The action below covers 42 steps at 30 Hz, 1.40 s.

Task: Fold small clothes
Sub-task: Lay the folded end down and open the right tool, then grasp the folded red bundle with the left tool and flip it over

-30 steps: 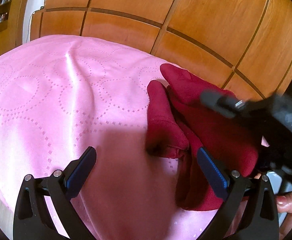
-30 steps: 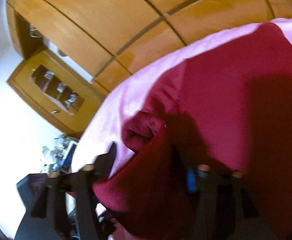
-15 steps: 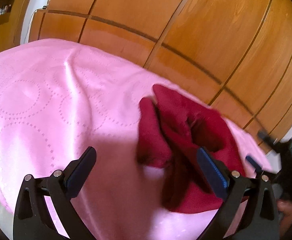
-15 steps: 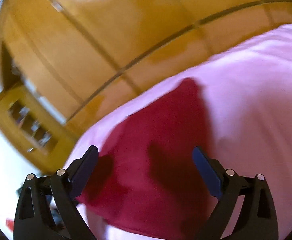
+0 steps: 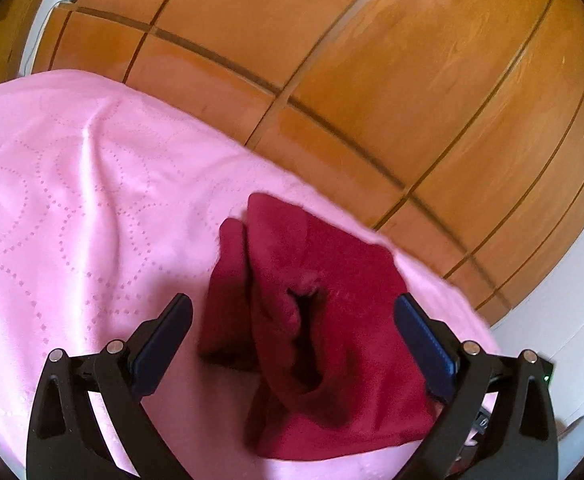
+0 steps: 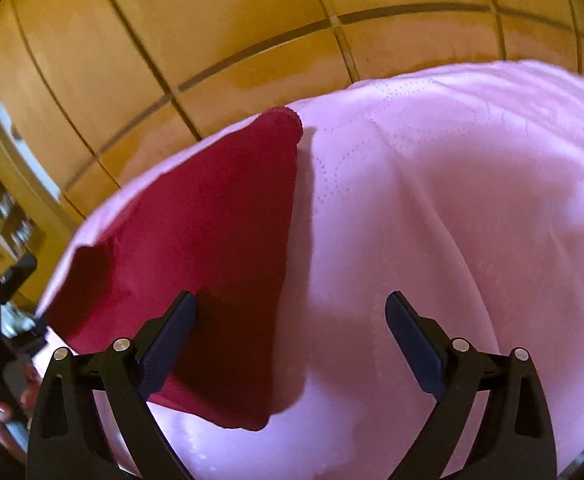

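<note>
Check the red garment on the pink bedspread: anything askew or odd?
Yes. The dark red fleece garment lies bunched on the pink quilted bedspread, with a narrow strip sticking out on its left and a gaping pocket of fabric mid-pile. Both grippers are open and hold nothing.

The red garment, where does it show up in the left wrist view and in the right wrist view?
Left wrist: the red garment lies crumpled at lower centre, between the open fingers of the left gripper.
Right wrist: it fills left of centre, smooth, under the left finger of the open right gripper.
Shared landmark: the pink bedspread beneath it, wooden wardrobe panels behind.
</note>
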Tool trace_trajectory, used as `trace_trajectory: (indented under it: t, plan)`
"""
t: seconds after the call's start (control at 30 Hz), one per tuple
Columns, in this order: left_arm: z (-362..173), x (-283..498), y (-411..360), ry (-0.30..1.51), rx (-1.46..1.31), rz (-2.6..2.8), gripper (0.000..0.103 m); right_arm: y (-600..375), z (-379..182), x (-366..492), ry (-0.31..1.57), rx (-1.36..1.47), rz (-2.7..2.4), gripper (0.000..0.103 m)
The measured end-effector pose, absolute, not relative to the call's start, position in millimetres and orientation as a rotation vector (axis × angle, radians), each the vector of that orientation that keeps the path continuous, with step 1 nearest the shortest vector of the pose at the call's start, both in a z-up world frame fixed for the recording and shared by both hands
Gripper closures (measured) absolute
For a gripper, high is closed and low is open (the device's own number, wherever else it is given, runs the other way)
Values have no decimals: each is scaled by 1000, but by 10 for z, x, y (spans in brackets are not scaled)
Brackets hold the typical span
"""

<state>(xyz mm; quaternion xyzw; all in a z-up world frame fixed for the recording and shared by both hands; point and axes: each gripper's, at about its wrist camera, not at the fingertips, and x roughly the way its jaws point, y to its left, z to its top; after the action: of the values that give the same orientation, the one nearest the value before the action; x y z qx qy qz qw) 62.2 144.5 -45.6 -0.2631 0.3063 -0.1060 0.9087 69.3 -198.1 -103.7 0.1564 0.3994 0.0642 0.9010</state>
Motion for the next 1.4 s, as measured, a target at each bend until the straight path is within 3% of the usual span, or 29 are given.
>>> trace_trajectory:
  t: [0.2,0.3,0.93,1.13,1.2,1.23,1.27,1.4]
  plan:
    - [-675,749,1229,760,-466,-240,4,-1854,-1012,698,831,251,110,5]
    - [-753,762,1178,798,-470,-242,12,-1898,-997,705,840,283,110,5]
    - [-811,771,1142,830,-466,-223,13,-2003,-880,740,810,342,99,5]
    - [-822,786,1073,846,-426,-234,36,-1808,-946,765,832,272,162,5]
    - [-805,780,1023,846,-407,-248,52,-1740,-1043,804,879,202,132,5]
    - [-788,779,995,854,-398,-268,66,-1730,-1071,811,884,156,103,5]
    - [-764,775,975,857,-396,-281,74,-1727,-1081,809,882,128,87,5]
    - [-503,651,912,821,-422,-412,80,-1794,-1056,814,879,36,-2,5]
